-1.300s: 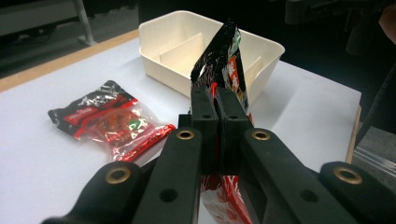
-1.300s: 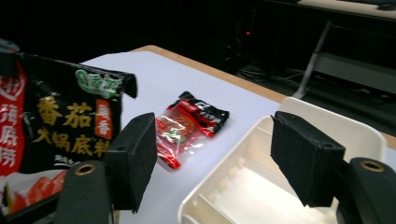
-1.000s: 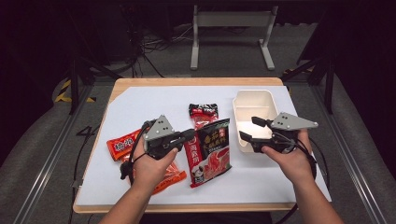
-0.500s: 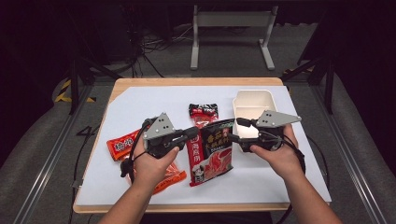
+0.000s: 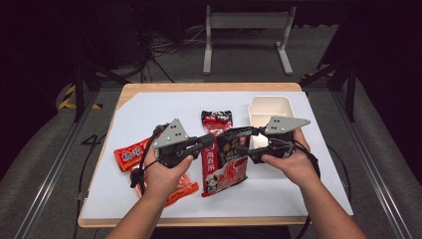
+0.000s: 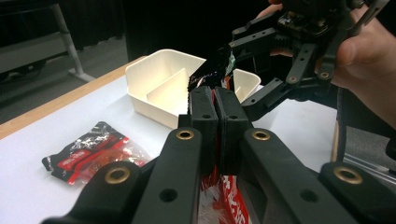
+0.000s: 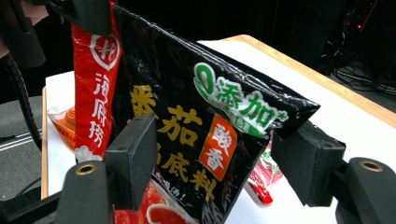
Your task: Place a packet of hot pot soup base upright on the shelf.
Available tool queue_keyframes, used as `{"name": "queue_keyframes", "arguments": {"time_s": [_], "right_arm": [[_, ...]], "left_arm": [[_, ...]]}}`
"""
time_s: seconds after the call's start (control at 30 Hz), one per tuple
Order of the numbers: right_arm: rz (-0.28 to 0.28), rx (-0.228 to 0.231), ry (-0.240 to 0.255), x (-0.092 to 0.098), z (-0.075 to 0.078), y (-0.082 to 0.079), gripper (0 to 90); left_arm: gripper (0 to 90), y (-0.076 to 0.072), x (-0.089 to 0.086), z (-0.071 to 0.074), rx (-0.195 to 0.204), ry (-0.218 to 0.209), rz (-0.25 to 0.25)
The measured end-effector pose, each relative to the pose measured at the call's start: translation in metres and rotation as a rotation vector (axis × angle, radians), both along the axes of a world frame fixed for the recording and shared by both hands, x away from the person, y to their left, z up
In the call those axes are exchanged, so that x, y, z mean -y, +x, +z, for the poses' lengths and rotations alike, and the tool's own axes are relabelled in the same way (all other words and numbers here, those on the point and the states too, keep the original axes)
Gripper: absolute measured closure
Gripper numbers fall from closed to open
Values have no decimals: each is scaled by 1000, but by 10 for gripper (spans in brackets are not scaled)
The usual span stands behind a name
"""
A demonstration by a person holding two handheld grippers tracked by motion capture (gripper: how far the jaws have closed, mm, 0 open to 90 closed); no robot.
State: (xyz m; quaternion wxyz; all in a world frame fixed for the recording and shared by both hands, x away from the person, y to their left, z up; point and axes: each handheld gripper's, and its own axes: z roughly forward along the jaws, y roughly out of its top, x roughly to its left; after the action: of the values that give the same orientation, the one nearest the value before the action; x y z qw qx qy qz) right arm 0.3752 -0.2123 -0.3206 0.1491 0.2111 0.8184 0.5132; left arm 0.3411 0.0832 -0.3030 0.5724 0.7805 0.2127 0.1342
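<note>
Gripping the upper left edge of the soup-base packet (image 5: 229, 159), the left gripper (image 5: 209, 141) has its jaws pressed together on the foil, so the packet's top lifts off the white table (image 5: 149, 109) while its lower end trails down toward the person. The right gripper (image 5: 245, 147) comes at it from the other side, jaws spread wide with the packet's upper right corner between them, pads not yet pressing; they have just been opening. The packet's long axis runs away from the person, so its top edge spans the gap between the two grippers. It is a glossy black-and-red pouch with yellow characters, just beside the cream divided container (image 5: 271, 107).
</note>
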Motion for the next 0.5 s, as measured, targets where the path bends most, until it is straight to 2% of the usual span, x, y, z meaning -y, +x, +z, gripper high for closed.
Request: {"name": "queue_keyframes", "arguments": {"time_s": [0.2,0.37,0.5], "right_arm": [[35,-16,11,0,-2,4,315],[45,-21,10,-2,-2,5,331],[60,-30,-8,-2,0,4,475]], "left_arm": [[880,-1,2,2,9,-15,-19],[880,-1,5,1,9,-10,-28],[879,-1,6,0,2,-15,-28]]}}
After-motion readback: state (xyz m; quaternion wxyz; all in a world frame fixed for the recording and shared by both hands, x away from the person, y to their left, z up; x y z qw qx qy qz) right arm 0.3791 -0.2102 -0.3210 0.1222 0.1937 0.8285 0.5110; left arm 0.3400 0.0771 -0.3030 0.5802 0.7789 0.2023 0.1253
